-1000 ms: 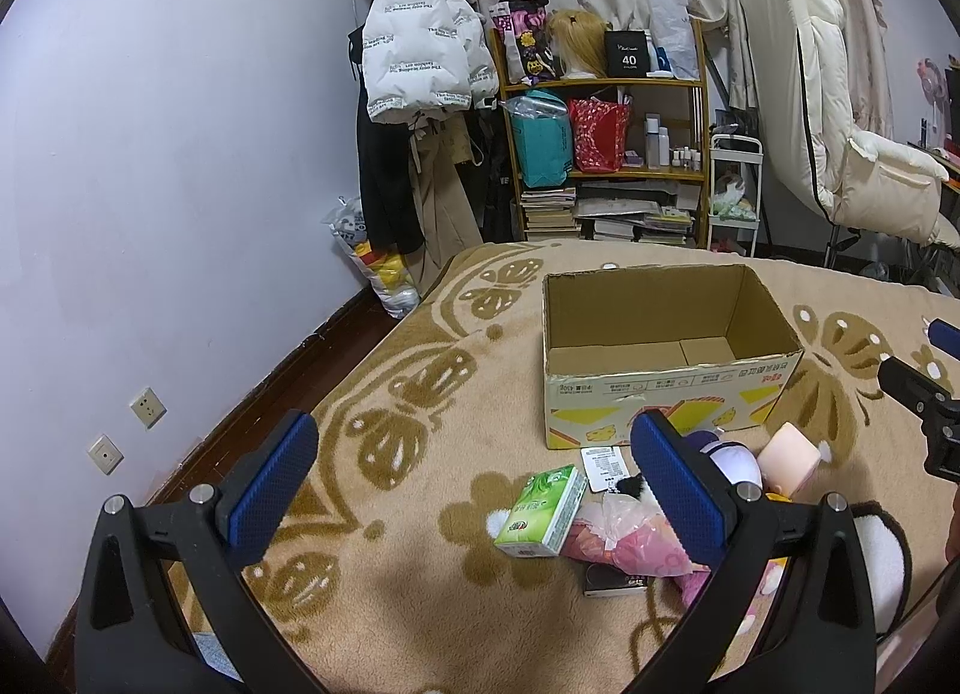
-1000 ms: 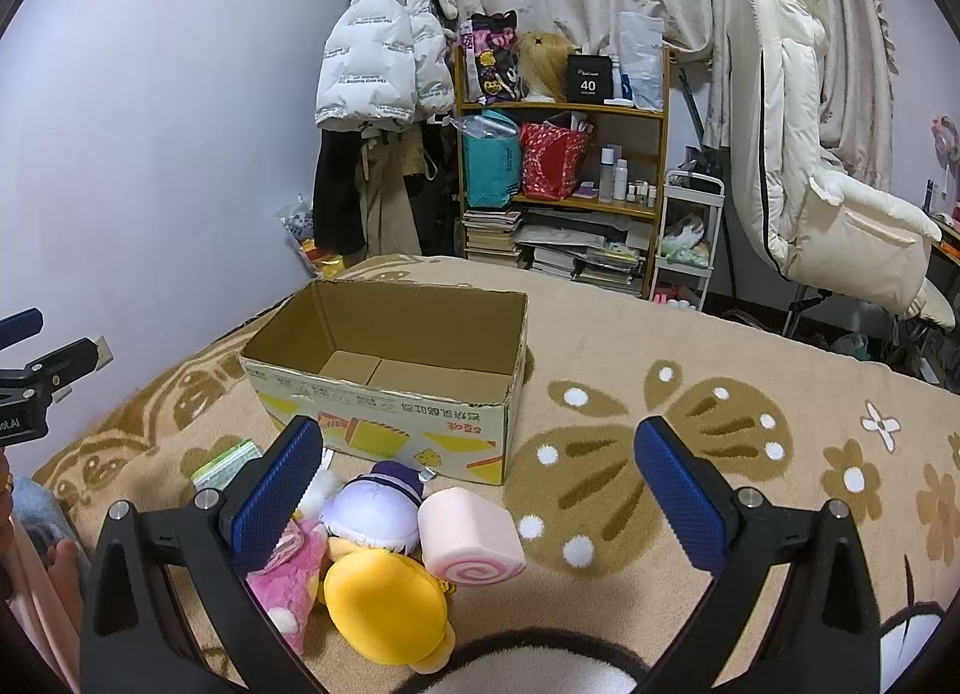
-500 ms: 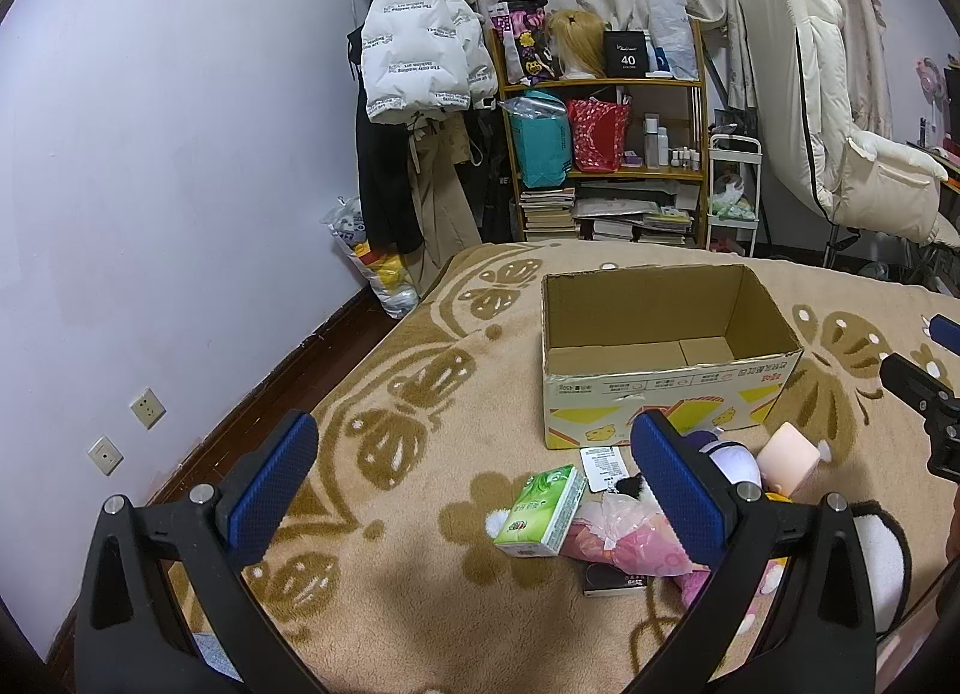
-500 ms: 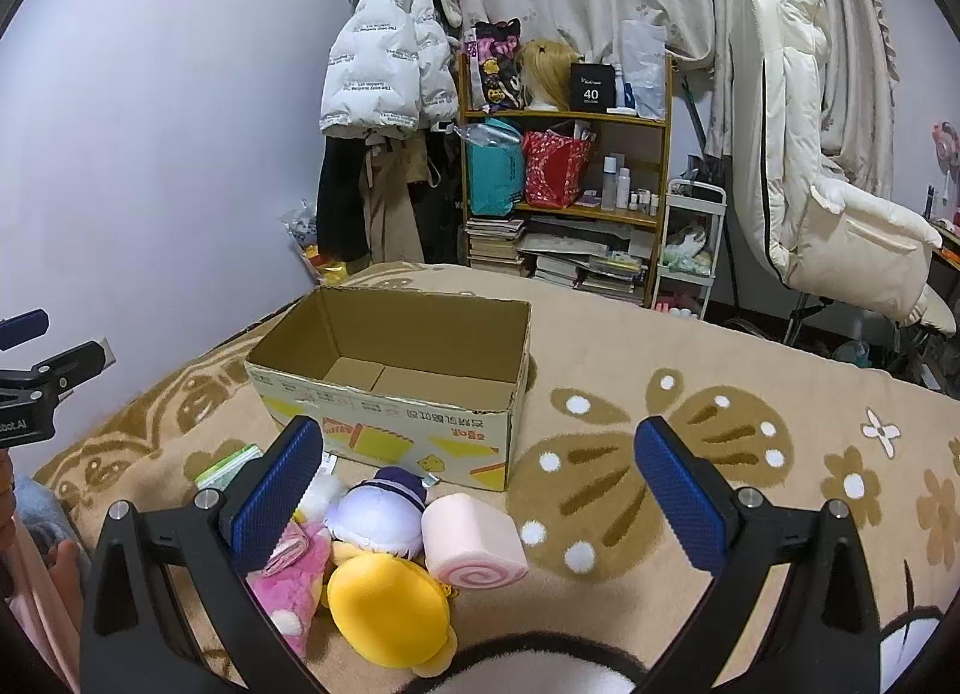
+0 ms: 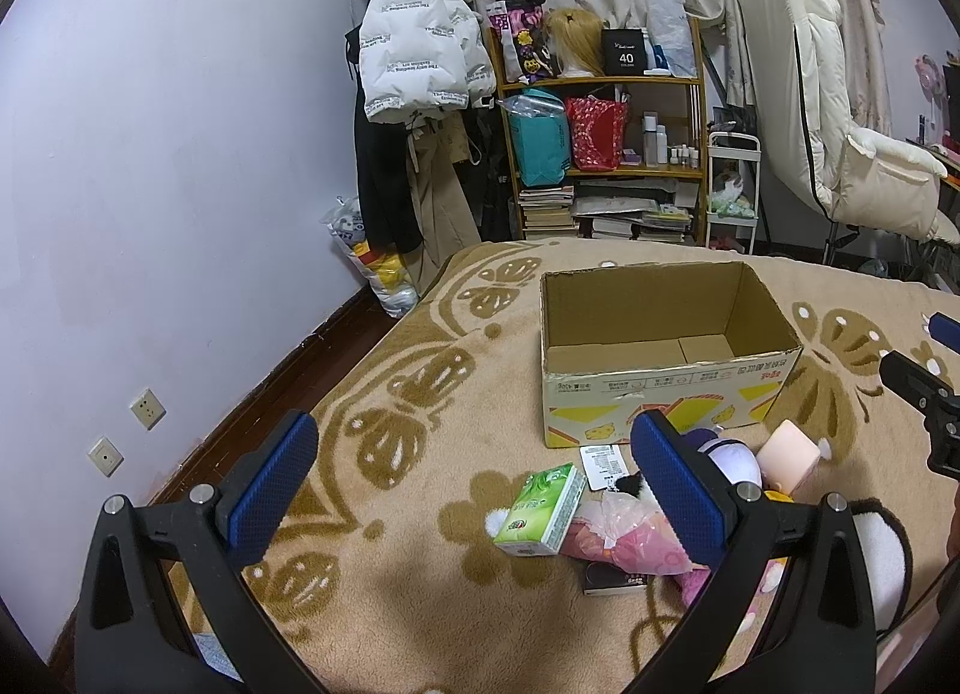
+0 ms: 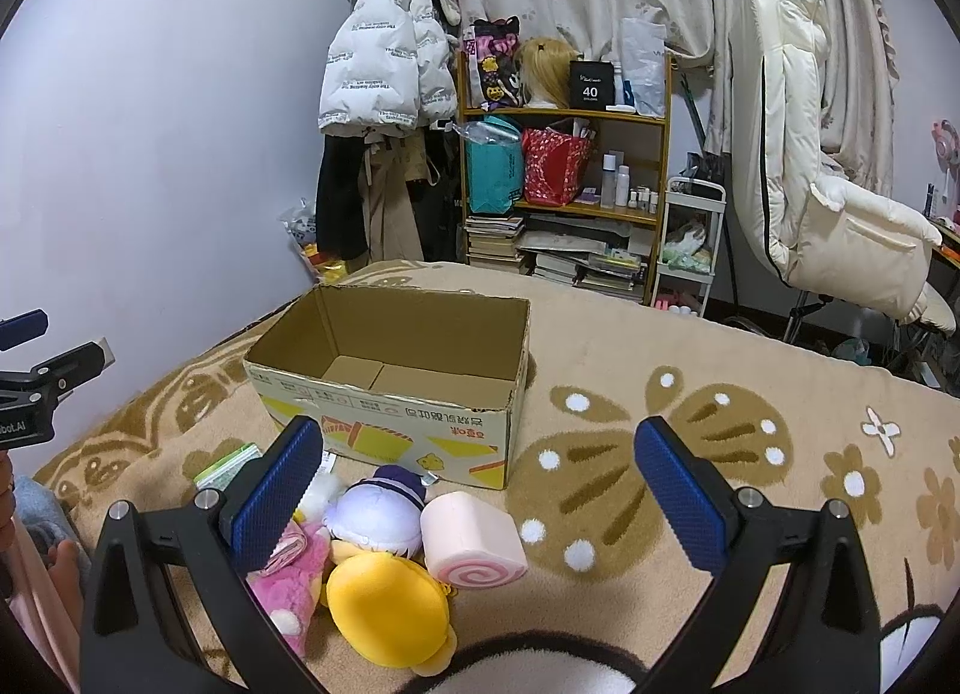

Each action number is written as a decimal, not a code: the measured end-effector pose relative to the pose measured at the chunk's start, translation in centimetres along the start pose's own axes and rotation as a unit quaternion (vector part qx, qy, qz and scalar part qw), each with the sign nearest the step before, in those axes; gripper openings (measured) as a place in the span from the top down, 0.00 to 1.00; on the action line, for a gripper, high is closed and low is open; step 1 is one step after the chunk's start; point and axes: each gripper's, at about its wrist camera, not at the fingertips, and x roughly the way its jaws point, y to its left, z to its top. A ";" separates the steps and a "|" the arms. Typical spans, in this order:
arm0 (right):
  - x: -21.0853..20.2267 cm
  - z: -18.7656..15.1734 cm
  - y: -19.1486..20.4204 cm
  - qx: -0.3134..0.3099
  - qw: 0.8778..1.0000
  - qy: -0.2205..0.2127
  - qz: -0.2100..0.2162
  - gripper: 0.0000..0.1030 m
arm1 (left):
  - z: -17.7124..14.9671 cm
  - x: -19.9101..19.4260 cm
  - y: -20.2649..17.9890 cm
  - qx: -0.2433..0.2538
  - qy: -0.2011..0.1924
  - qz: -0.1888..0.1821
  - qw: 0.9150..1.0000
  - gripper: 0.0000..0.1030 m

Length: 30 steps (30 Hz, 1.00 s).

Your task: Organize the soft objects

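Beige blanket (image 6: pixel 690 358) patterned with brown butterflies and white dots. Plain brown cardboard box (image 6: pixel 396 394), yellow shapes and red print on its near side. Near the box: pink roll cushion (image 6: pixel 471 538) with a darker pink swirl, purple-and-white plush (image 6: pixel 375 517), yellow plush (image 6: pixel 387 607), pink plush (image 6: pixel 288 592), green tissue pack (image 5: pixel 543 508). Blue textured pads (image 6: pixel 276 484) on black gripper fingers. Far off, white puffer jacket (image 5: pixel 414 58) with black lettering.
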 end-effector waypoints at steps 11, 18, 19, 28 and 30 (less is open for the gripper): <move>-0.2 0.3 0.1 -0.002 1.000 0.001 0.000 0.00 | -0.2 0.1 -0.1 -0.001 0.000 0.001 1.000 0.00; -0.1 -0.1 -0.3 -0.002 1.000 0.002 0.003 0.00 | -0.4 0.1 -0.2 -0.001 0.000 0.001 1.000 0.00; 0.0 -0.2 -0.3 -0.002 1.000 0.002 0.002 0.00 | -0.5 0.1 -0.2 -0.001 0.001 0.001 1.000 0.00; 0.0 -0.2 -0.3 -0.003 1.000 0.003 0.001 0.00 | -1.4 0.6 -0.4 0.002 0.009 -0.001 1.000 0.00; 0.2 -0.4 -0.4 -0.003 1.000 0.006 -0.001 0.00 | -1.4 0.8 -0.4 0.003 0.014 -0.007 1.000 0.00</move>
